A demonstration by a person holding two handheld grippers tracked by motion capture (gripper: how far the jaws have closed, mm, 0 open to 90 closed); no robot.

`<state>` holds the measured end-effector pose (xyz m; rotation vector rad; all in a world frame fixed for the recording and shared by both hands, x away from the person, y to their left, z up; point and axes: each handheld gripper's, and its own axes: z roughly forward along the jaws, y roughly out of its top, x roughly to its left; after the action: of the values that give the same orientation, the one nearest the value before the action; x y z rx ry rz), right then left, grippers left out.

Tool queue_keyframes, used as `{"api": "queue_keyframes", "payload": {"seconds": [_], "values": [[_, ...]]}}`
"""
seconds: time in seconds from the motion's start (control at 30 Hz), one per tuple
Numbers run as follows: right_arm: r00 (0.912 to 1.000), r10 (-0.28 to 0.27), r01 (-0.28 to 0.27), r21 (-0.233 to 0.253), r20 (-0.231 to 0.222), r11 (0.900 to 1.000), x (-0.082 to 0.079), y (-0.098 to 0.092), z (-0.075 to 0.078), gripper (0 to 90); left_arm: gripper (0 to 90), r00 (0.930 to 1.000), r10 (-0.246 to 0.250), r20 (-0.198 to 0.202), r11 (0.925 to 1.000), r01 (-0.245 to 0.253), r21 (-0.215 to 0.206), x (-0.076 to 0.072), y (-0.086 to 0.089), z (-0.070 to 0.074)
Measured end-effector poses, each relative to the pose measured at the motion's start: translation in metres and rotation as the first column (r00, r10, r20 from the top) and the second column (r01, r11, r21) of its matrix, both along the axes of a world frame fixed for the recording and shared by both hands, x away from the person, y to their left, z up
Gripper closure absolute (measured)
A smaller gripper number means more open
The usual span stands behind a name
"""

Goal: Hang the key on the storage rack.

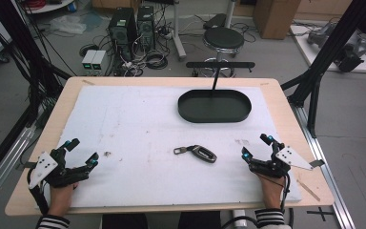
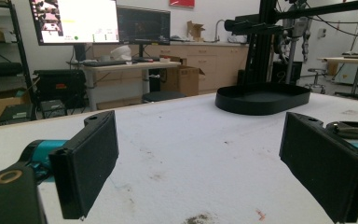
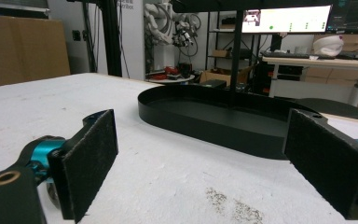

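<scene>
1. My left gripper rests on the table's near left, jaws spread wide, nothing between them.
2. The key fob lies on the white mat, near the front, between both grippers.
3. The black oval tray sits beyond it, right of centre; I see nothing inside it.
4. My right gripper rests near right, jaws wide apart.
5. Computers and a stool stand on the floor behind the table.

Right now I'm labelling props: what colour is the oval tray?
Black, plain, no pattern: the tray shows best in the high view.
</scene>
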<state>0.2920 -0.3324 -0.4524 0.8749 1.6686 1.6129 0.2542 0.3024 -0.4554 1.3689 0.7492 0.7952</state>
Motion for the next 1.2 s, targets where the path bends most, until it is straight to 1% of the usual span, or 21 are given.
{"api": "queue_keyframes", "payload": {"seconds": [0.13,0.2,0.23,0.3,0.33,0.43,0.5,0.53,0.57,0.6,0.67,0.77,0.87,0.9,0.97,1.0,1.03,1.1,1.13,1.17,1.2], "values": [[1.0000,0.001,-0.001,-0.009,0.003,1.000,0.000,0.001,0.000,9.3,12.1,1.0000,-0.001,0.004,1.0000,0.001,-0.002,-0.001,0.000,0.000],[0.9999,-0.012,0.012,-0.009,-0.001,1.000,0.000,0.001,0.001,9.3,12.1,1.0000,0.000,0.003,1.0000,0.000,-0.004,0.000,0.000,0.000],[0.9998,-0.012,0.012,-0.012,-0.016,1.000,-0.001,0.002,0.001,9.3,12.1,1.0000,0.000,0.003,1.0000,0.000,-0.003,-0.001,0.000,0.000],[0.9997,-0.010,0.009,-0.043,-0.023,0.999,0.002,0.002,0.003,9.3,12.1,1.0000,0.001,0.001,1.0000,-0.001,-0.001,0.000,0.000,0.000],[0.9995,-0.004,0.003,-0.049,-0.033,0.999,0.002,0.002,0.004,9.3,12.1,1.0000,0.002,0.000,1.0000,-0.002,-0.001,0.000,0.000,0.000],[0.9986,0.029,-0.031,-0.052,-0.044,0.998,0.004,0.003,0.016,9.3,12.1,1.0000,0.001,-0.003,1.0000,-0.001,-0.002,0.000,0.000,0.000],[0.9975,0.051,-0.054,-0.074,-0.049,0.996,0.007,0.005,0.025,9.3,12.1,1.0000,-0.001,-0.004,1.0000,0.001,0.000,0.000,0.000,0.000],[0.9948,0.068,-0.074,-0.091,-0.076,0.993,0.009,0.007,0.030,9.3,12.1,1.0000,0.001,-0.003,1.0000,-0.001,-0.001,0.000,0.000,0.000],[0.9934,0.074,-0.083,-0.104,-0.088,0.991,0.011,0.008,0.034,9.3,12.1,1.0000,0.001,-0.003,1.0000,-0.001,-0.001,0.000,0.000,0.000],[0.9909,0.089,-0.102,-0.131,-0.101,0.986,0.013,0.010,0.040,9.3,12.1,1.0000,0.001,-0.001,1.0000,-0.001,0.001,0.000,0.000,0.000],[0.9859,0.113,-0.132,-0.157,-0.123,0.979,0.017,0.014,0.047,9.3,12.1,1.0000,0.001,-0.001,1.0000,-0.001,0.001,0.000,0.000,0.000],[0.9747,0.157,-0.188,-0.204,-0.159,0.961,0.023,0.021,0.061,9.3,12.1,1.0000,0.001,-0.006,1.0000,-0.001,0.000,0.000,0.000,0.000],[0.9637,0.185,-0.229,-0.241,-0.193,0.943,0.030,0.029,0.073,9.3,12.1,1.0000,0.000,-0.005,1.0000,0.000,0.001,0.000,0.000,0.000],[0.9551,0.192,-0.247,-0.250,-0.226,0.936,0.033,0.032,0.077,9.3,12.1,1.0000,0.000,-0.005,1.0000,0.000,0.001,0.000,0.000,0.000],[0.9436,0.197,-0.272,-0.287,-0.266,0.918,0.040,0.037,0.082,9.3,12.1,1.0000,0.000,-0.006,1.0000,0.000,0.001,0.000,0.000,0.000],[0.9384,0.198,-0.282,-0.296,-0.283,0.913,0.041,0.039,0.084,9.3,12.1,1.0000,0.000,-0.006,1.0000,0.000,0.001,0.000,0.000,0.000],[0.9326,0.201,-0.295,-0.313,-0.299,0.903,0.044,0.042,0.087,9.3,12.1,1.0000,0.000,-0.005,1.0000,0.000,0.002,0.000,0.000,0.000],[0.9229,0.210,-0.316,-0.324,-0.323,0.892,0.048,0.047,0.090,9.3,12.1,1.0000,0.000,-0.005,1.0000,0.000,0.002,0.000,0.000,0.000],[0.9144,0.221,-0.336,-0.331,-0.339,0.882,0.050,0.050,0.093,9.3,12.1,1.0000,0.000,-0.005,1.0000,0.000,0.002,0.000,0.000,0.000],[0.9109,0.226,-0.345,-0.337,-0.345,0.876,0.051,0.051,0.094,9.3,12.1,1.0000,0.001,-0.007,1.0000,-0.001,-0.001,0.001,0.000,0.000],[0.9109,0.226,-0.345,-0.337,-0.345,0.876,0.051,0.051,0.094,9.3,12.0,1.0000,0.001,-0.007,1.0000,-0.001,-0.001,0.001,0.000,0.000]]}}
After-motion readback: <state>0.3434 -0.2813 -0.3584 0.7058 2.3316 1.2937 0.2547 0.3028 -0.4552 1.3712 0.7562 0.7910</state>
